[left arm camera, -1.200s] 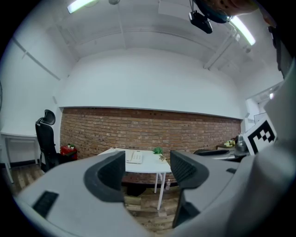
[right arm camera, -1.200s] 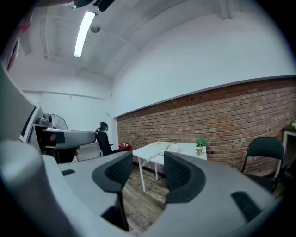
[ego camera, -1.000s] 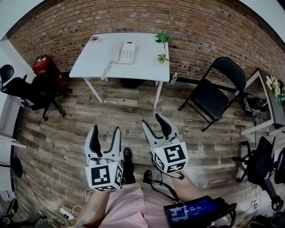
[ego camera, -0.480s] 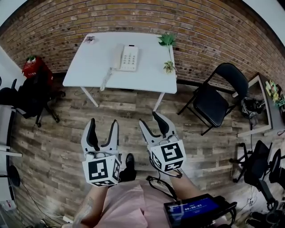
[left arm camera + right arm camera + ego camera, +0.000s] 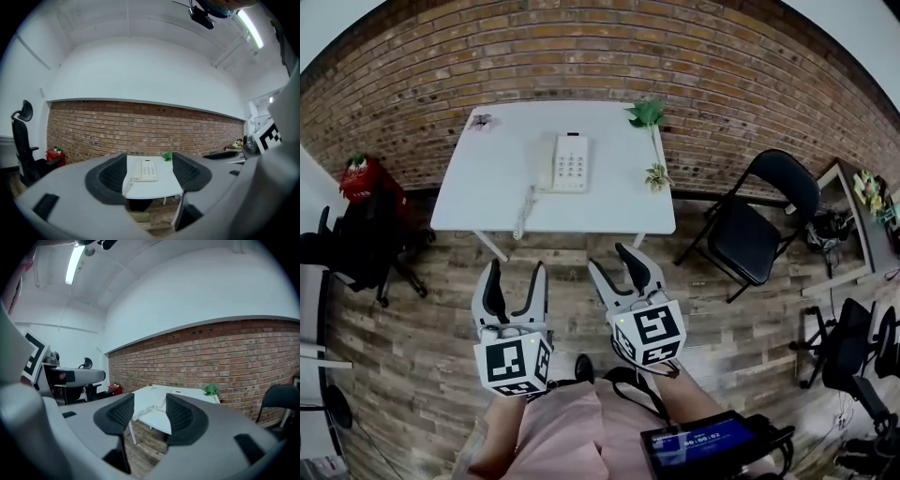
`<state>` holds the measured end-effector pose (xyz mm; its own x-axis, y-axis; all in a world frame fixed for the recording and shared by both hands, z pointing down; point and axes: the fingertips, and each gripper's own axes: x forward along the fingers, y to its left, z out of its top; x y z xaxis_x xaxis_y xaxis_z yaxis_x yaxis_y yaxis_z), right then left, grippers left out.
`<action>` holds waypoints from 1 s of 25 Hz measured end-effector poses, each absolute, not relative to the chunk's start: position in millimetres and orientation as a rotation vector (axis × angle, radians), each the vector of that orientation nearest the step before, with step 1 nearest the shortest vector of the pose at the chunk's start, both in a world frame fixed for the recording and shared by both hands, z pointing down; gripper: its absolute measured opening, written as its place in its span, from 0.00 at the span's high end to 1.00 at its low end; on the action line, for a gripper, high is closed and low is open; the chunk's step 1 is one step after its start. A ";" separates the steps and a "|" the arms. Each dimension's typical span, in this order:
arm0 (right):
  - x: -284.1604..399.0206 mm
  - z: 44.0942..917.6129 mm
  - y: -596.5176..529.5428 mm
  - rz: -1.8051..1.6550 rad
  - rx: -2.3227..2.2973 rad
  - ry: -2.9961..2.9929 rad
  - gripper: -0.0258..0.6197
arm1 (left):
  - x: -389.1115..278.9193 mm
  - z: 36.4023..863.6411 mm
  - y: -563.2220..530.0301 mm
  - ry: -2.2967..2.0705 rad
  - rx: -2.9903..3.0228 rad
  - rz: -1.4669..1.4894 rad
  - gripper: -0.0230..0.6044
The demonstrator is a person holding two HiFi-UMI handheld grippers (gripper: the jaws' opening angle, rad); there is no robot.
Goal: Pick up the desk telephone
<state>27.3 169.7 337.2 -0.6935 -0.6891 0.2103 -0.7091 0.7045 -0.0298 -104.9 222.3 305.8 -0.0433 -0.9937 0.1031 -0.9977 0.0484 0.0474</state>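
Observation:
The white desk telephone lies on a white table against the brick wall, its coiled cord trailing to the table's front edge. Both grippers are held out over the wooden floor, short of the table. My left gripper is open and holds nothing; in the left gripper view the telephone shows far off between its pads. My right gripper is open too and holds nothing. In the right gripper view its pads frame the table and the cord.
Two small green plants stand on the table's right side. A black folding chair is right of the table, and a black office chair with a red object is left. A screen device hangs at my waist.
Both grippers have travelled forward across the floor toward the table. The table and telephone now sit lower and larger in the head view. Both sets of jaws stay equally wide.

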 end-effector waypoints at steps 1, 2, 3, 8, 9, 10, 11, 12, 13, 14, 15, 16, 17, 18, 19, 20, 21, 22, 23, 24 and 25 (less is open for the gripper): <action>26.9 337.7 165.2 0.168 1.134 -2.726 0.62 | -105.5 307.0 216.1 -2.185 2.099 0.061 0.48; 27.0 338.8 160.3 0.177 1.140 -2.724 0.62 | -105.3 309.1 209.9 -2.174 2.103 0.069 0.48; 27.4 340.9 154.7 0.188 1.145 -2.720 0.62 | -104.8 312.2 203.6 -2.162 2.107 0.080 0.48; 28.1 364.5 119.9 0.265 1.157 -2.689 0.62 | -100.7 341.8 168.3 -2.087 2.102 0.162 0.48; 28.4 369.4 110.3 0.279 1.157 -2.684 0.62 | -100.2 347.5 159.0 -2.078 2.101 0.174 0.48; 28.0 373.3 98.7 0.288 1.158 -2.680 0.62 | -100.4 352.1 147.9 -2.074 2.102 0.183 0.48; 27.0 376.7 85.7 0.292 1.159 -2.678 0.62 | -101.3 356.0 135.9 -2.072 2.104 0.194 0.47; 25.8 380.2 72.6 0.297 1.159 -2.675 0.62 | -102.4 360.1 124.2 -2.070 2.104 0.204 0.46; 25.1 383.3 59.9 0.302 1.160 -2.672 0.62 | -103.2 364.2 113.4 -2.066 2.103 0.213 0.46; 25.0 385.4 47.3 0.304 1.160 -2.670 0.62 | -103.6 368.0 103.0 -2.058 2.101 0.217 0.45; 25.0 386.4 34.5 0.305 1.161 -2.667 0.62 | -103.9 371.1 92.2 -2.048 2.101 0.220 0.45; 25.0 386.5 21.7 0.307 1.161 -2.665 0.62 | -104.5 373.3 81.0 -2.038 2.101 0.225 0.45; 24.7 386.2 9.5 0.313 1.161 -2.664 0.62 | -105.3 375.0 70.0 -2.026 2.100 0.231 0.44; 24.2 386.3 -1.4 0.321 1.158 -2.662 0.62 | -105.7 376.4 59.7 -2.013 2.097 0.234 0.44; 23.9 387.1 -11.4 0.329 1.153 -2.659 0.62 | -105.6 377.9 50.0 -2.002 2.094 0.236 0.44; 23.7 388.5 -20.9 0.335 1.147 -2.655 0.62 | -105.1 379.4 40.6 -1.993 2.091 0.237 0.44; 23.3 390.0 -30.0 0.341 1.141 -2.651 0.62 | -104.7 380.7 31.3 -1.987 2.089 0.238 0.44; 22.3 391.3 -38.8 0.346 1.135 -2.651 0.62 | -104.8 381.6 22.4 -1.983 2.087 0.239 0.44; 20.8 392.4 -47.0 0.350 1.128 -2.653 0.62 | -105.4 382.2 13.9 -1.982 2.085 0.241 0.43; 18.8 393.4 -54.4 0.355 1.120 -2.655 0.62 | -106.4 382.6 6.1 -1.981 2.083 0.243 0.43; 16.9 394.5 -61.2 0.360 1.112 -2.658 0.62 | -107.5 382.8 -1.2 -1.980 2.080 0.244 0.43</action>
<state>16.9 -61.2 394.5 -0.6826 -0.6622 0.3090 -0.7205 0.6805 -0.1334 -107.5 -1.2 382.8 0.0576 -0.9532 0.2969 -0.9968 -0.0382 0.0708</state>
